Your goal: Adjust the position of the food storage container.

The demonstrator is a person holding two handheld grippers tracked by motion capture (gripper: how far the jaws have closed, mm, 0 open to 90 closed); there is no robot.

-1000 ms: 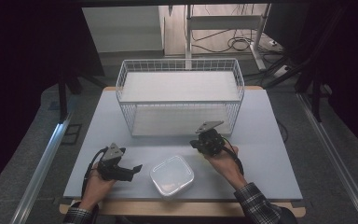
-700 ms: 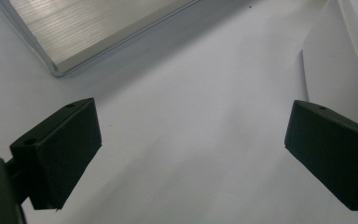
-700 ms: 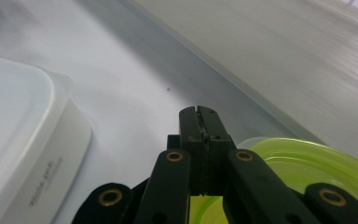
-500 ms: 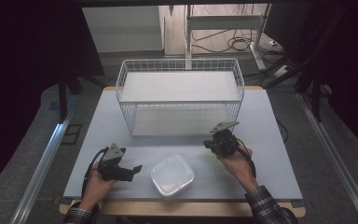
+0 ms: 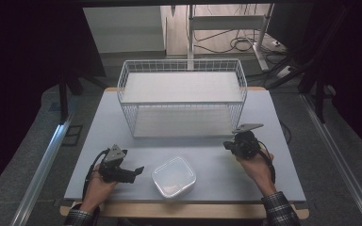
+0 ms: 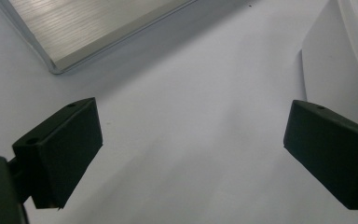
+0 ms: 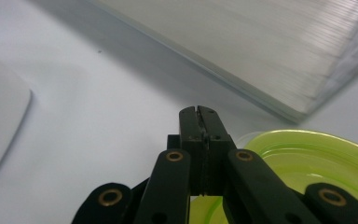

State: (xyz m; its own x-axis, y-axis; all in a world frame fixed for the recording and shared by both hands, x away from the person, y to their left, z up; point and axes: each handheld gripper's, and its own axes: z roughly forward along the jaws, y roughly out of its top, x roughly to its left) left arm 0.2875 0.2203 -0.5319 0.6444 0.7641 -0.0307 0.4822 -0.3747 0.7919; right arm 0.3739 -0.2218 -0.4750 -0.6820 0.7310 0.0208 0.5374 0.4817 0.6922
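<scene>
**A:** Rightward goes the right hand (image 5: 257,165) since a second ago, away from the box (image 5: 173,177) and along the front of the basket (image 5: 181,102). The left hand and the box sit where they did.

**B:** And the fingers?

**A:** The left fingers (image 6: 65,149) stand wide with nothing between them. The box is just beyond the right-hand one, resting on the worktop (image 5: 217,160). The right fingers (image 7: 200,135) are pressed flat together. A yellow-green dish (image 7: 307,158) lies just beneath and beside them. I cannot tell whether they pinch its rim.

**B:** How would the box handle?

**A:** It looks like clear thin plastic with a lid and seems empty, so I judge it light, fairly stiff, and slick at the walls. It probably skates on the worktop if it is nudged from one side.

**B:** Where should the fingers take hold?

**A:** Across two opposite walls, just under the lid's lip, with the wide fingers straddling it. A squeeze on the lid's middle would likely flex it or pop it loose.
</scene>
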